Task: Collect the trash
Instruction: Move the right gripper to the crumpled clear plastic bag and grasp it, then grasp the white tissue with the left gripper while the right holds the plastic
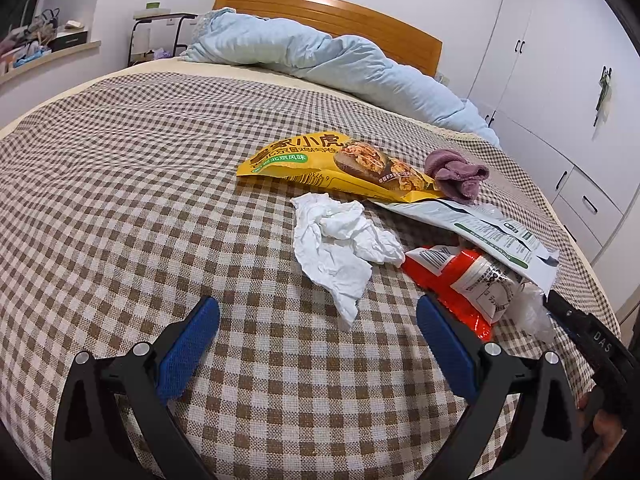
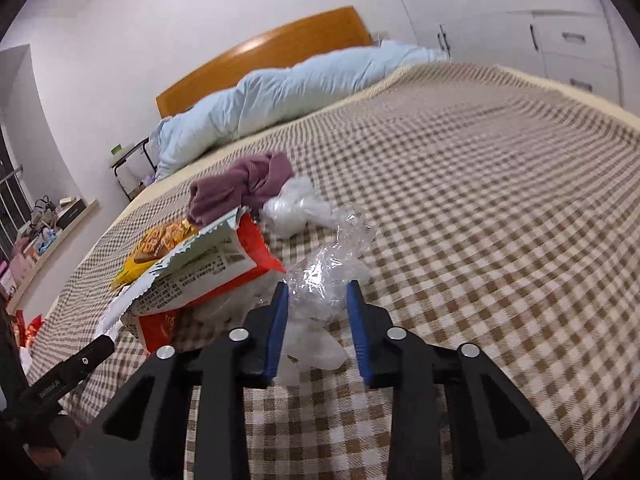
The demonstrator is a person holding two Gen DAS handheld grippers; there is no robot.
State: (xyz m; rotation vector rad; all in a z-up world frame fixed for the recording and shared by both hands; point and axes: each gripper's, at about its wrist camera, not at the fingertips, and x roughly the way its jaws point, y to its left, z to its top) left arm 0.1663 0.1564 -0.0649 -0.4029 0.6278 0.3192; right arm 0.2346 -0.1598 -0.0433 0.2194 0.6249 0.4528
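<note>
Trash lies on the checked bed cover (image 1: 120, 200). A crumpled white tissue (image 1: 340, 240) lies just ahead of my open, empty left gripper (image 1: 318, 320). Beyond it are a yellow snack bag (image 1: 332, 164), a white wrapper (image 1: 480, 228) and a red-and-white packet (image 1: 460, 280). My right gripper (image 2: 318, 292) has its blue pads on either side of a crumpled clear plastic wrap (image 2: 320, 280), closed on it. The red-and-white packet (image 2: 216, 280) lies to its left, another clear plastic wad (image 2: 296, 208) ahead.
A purple cloth (image 1: 456, 174) lies beside the yellow bag, also in the right wrist view (image 2: 240, 188). A light blue duvet (image 1: 320, 56) is bunched at the wooden headboard (image 1: 328, 12). White wardrobes (image 1: 560, 80) stand right of the bed. A side table (image 1: 160, 32) stands at the far left.
</note>
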